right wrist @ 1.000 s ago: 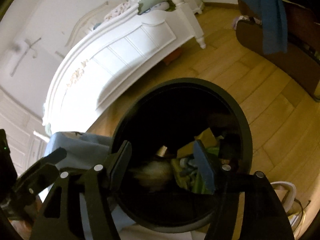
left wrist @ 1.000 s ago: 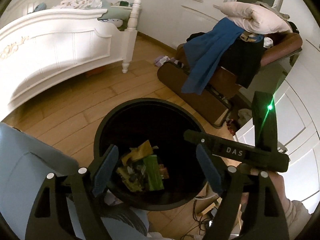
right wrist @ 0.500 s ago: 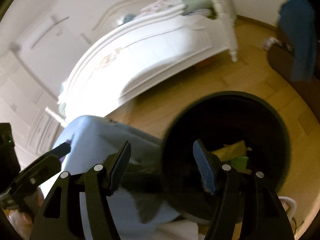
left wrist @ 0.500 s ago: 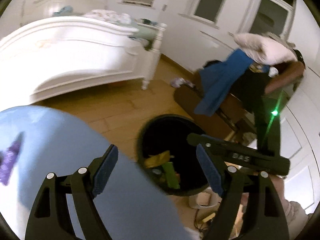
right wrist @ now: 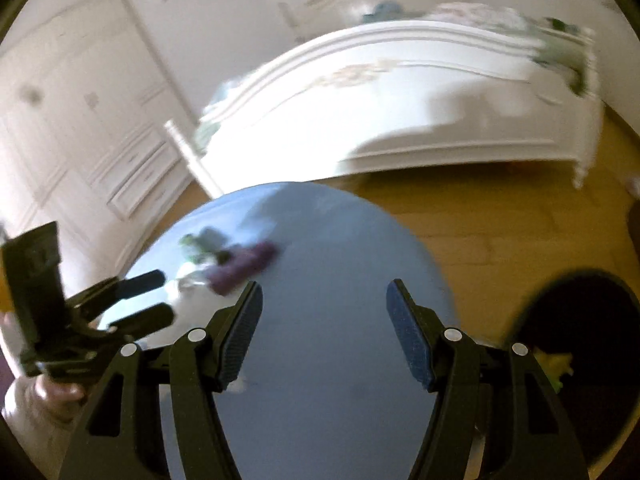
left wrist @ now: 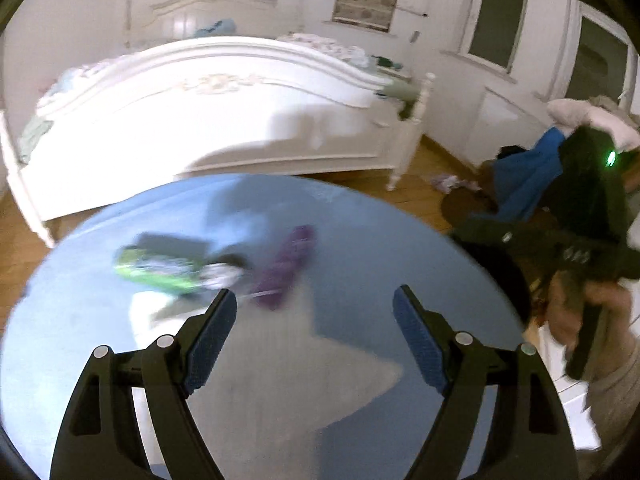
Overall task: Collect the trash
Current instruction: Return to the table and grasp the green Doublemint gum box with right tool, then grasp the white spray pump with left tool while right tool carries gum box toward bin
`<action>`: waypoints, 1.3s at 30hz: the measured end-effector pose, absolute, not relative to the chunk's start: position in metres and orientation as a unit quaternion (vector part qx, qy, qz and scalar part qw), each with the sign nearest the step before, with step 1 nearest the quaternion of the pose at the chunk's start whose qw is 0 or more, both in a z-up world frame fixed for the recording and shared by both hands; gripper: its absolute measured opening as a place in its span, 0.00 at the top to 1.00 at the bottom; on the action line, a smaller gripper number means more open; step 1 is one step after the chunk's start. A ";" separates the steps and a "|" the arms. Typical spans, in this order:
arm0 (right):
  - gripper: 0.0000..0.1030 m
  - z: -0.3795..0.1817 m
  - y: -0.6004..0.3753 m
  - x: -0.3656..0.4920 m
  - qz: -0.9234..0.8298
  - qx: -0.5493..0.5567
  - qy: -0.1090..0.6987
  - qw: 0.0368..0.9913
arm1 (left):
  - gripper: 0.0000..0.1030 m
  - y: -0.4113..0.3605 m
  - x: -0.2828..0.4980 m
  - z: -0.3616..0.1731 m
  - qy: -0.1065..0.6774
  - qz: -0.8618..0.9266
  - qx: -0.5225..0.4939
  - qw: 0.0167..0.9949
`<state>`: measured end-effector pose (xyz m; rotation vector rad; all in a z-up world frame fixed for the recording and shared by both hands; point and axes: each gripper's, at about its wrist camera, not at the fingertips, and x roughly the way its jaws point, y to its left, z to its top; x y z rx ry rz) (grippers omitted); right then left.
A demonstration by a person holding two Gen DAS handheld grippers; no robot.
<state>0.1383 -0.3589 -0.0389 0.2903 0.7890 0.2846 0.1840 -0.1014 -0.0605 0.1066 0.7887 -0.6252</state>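
A bedroom with a wooden floor (right wrist: 500,216) and a white bed (left wrist: 224,120) whose carved footboard curves across the background; white panelled wardrobe doors (right wrist: 80,128) stand along the wall on the left of the right wrist view, and two windows (left wrist: 496,28) show in the left wrist view. In the foreground is a round light-blue bench (left wrist: 360,280), blurred in both views.

On the far left part of the bench lie the pieces of trash: a green wrapper (left wrist: 156,268) with something white and crumpled at its right end, and just beside that a purple wrapper (left wrist: 286,268) lying at a slant. Whether the two wrappers touch cannot be told through the blur.

The left claw (left wrist: 314,330) hovers over the bench with its blue-padded fingers (left wrist: 210,344) spread wide and nothing between them; the purple wrapper sits just beyond its left fingertip. The right claw (right wrist: 324,328) is likewise released and holds nothing, over the near middle of the bench.

A black trash bin (right wrist: 592,344) stands on the floor to the right of the bench, with yellow-green scraps (right wrist: 554,366) visible inside. At the far right of the left wrist view, a blue garment (left wrist: 528,184) and a pale pillow (left wrist: 592,120) are heaped on a brown seat.
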 end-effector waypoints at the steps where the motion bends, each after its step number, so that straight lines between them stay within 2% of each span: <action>1: 0.37 -0.036 -0.342 0.147 0.153 0.126 0.384 0.902 | 0.22 -0.095 0.187 -0.062 0.379 -0.298 0.057 0.874; 10: 0.37 -0.036 -0.234 0.207 0.257 0.018 0.407 0.876 | 0.23 -0.060 0.209 -0.085 0.386 -0.318 0.132 0.856; 16: 0.39 -0.050 -0.180 0.244 0.292 -0.053 0.427 0.854 | 0.46 -0.056 0.230 -0.104 0.413 -0.309 0.160 0.842; 19: 0.40 -0.057 -0.158 0.258 0.303 -0.083 0.433 0.845 | 0.48 -0.052 0.234 -0.105 0.409 -0.318 0.142 0.844; 21: 0.43 -0.061 -0.146 0.266 0.308 -0.101 0.440 0.837 | 0.52 -0.051 0.235 -0.104 0.408 -0.319 0.142 0.844; 24: 0.48 -0.070 -0.131 0.280 0.311 -0.120 0.454 0.826 | 0.54 -0.048 0.234 -0.104 0.406 -0.325 0.138 0.843; 27: 0.52 -0.082 -0.124 0.294 0.307 -0.121 0.479 0.813 | 0.57 -0.044 0.234 -0.104 0.408 -0.326 0.128 0.843; 30: 0.60 -0.092 -0.118 0.302 0.305 -0.129 0.490 0.806 | 0.57 -0.044 0.233 -0.105 0.407 -0.324 0.134 0.844; 31: 0.66 -0.093 -0.116 0.302 0.304 -0.133 0.487 0.808 | 0.57 -0.045 0.234 -0.105 0.406 -0.323 0.136 0.844; 39: 0.68 -0.087 -0.145 0.313 0.289 -0.036 0.480 0.827 | 0.58 -0.054 0.232 -0.106 0.393 -0.287 0.176 0.856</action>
